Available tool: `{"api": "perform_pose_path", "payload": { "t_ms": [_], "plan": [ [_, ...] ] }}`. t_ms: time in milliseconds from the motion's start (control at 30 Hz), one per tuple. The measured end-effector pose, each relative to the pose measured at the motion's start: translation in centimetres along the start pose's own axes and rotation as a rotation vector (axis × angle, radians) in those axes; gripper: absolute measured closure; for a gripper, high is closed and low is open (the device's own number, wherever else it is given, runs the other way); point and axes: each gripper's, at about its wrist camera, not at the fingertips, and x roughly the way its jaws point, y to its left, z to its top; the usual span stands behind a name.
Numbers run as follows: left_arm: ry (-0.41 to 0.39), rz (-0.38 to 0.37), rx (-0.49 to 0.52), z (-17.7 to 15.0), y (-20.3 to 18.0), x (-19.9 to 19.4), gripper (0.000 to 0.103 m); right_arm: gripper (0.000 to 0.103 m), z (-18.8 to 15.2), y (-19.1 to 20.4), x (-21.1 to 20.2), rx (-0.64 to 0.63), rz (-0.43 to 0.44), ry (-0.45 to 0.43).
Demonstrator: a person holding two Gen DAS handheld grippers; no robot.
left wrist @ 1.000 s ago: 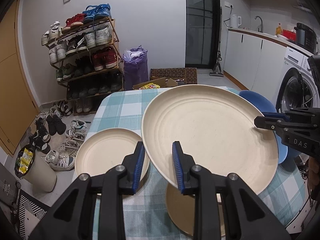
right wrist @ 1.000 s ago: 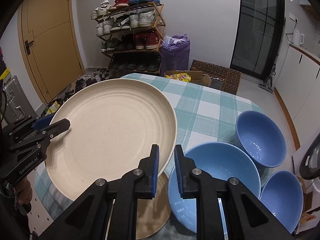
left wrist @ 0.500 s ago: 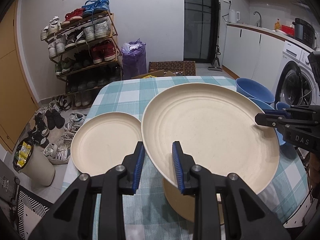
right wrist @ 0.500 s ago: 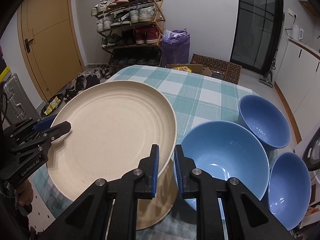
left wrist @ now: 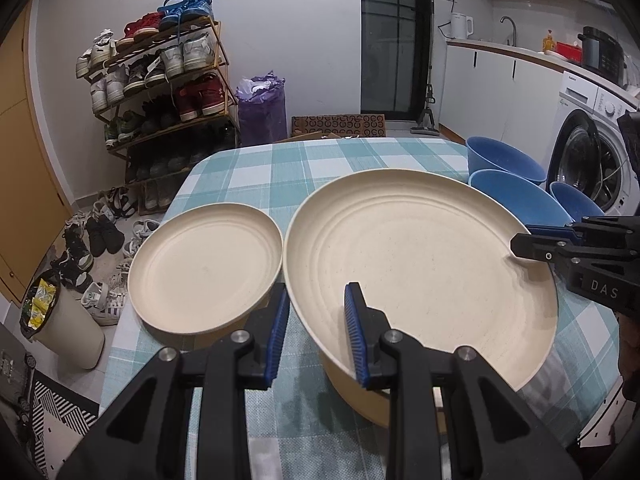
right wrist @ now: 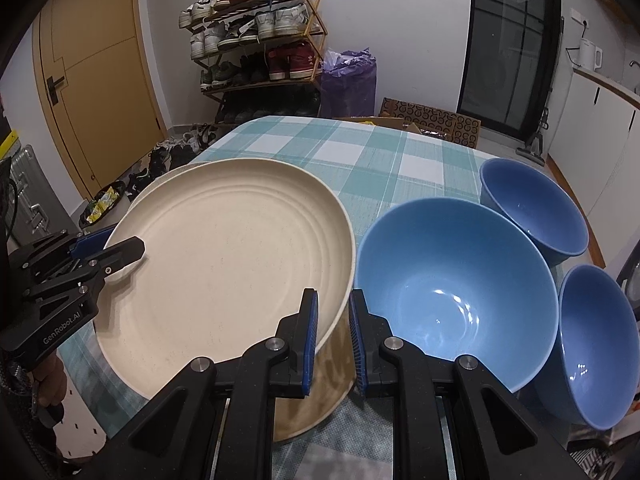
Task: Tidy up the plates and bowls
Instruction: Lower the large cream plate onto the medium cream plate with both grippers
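Both the left gripper (left wrist: 317,336) and the right gripper (right wrist: 333,340) pinch opposite rims of the large plate (left wrist: 420,264), held just above another plate under the jaws; the smaller plate (left wrist: 204,268) left of them and three blue bowls (right wrist: 456,284) remain unstacked.
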Motion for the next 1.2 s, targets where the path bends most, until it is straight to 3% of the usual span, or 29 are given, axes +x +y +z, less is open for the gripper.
{"api": "perform_pose_path", "payload": {
  "t_ms": [500,1200],
  "plan": [
    [-0.009,0.014,0.011,-1.3,0.7,0.8,0.077,0.086,-1.7,1.2,1.7,-0.011,-0.002,0.036],
    [0.023,0.009,0.083,-2.7,-1.5,3.0,0.077,0.086,-4.4,0.0,1.6,0.044,-0.049,0.064]
  ]
}}
